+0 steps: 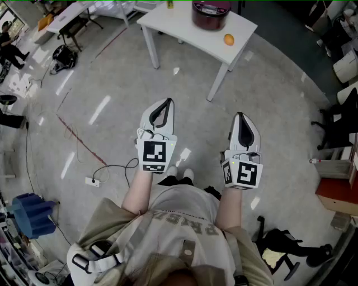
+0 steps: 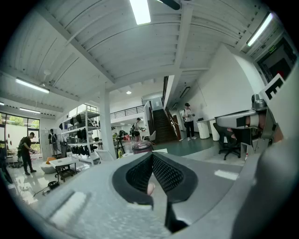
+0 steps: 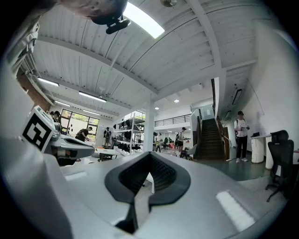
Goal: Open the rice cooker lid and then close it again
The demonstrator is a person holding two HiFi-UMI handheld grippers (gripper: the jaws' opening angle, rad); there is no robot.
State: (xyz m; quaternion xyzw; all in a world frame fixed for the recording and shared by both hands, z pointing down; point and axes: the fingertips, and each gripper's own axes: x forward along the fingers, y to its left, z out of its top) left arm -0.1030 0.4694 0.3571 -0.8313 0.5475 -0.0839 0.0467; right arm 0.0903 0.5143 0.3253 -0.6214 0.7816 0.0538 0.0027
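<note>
The rice cooker stands on the white table, its far side cut off by the head view's top edge and its inside hidden. An orange lies near it. The left gripper and right gripper are well short of the table, jaws pressed together on nothing.

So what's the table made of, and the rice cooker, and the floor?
The table looks like white-painted metal or laminate: smooth, with thin square legs. The rice cooker seems to be glossy dark-red plastic; its top shines a little. The floor looks like polished concrete: grey, speckled, mirroring lights.
</note>
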